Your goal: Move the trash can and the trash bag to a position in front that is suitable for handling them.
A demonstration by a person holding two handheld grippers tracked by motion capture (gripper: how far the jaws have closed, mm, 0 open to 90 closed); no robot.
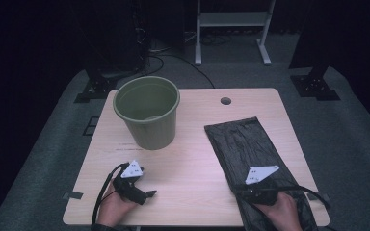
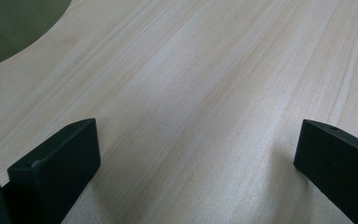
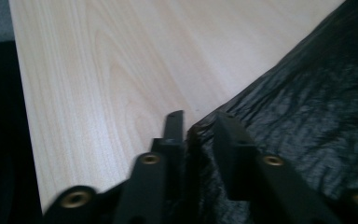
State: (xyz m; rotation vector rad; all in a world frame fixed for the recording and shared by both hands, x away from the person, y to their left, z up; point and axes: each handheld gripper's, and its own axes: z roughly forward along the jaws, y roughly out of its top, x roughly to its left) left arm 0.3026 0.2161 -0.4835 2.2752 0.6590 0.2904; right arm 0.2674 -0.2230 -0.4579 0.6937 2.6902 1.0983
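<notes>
Right gripper view: right claw (image 3: 198,123) slightly parted astride the crinkled, glossy black bag (image 3: 307,107) edge.

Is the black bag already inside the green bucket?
No, in the high view the black bag lies flat on the table, to the right of the green bucket and apart from it.

Green bin (image 1: 147,113) blocks far-left tabletop (image 1: 192,159)

light: dim, dark far surround | table (image 1: 192,159) evenly lit from above | shadows: soft | gripper views: near jaws blurred
</notes>
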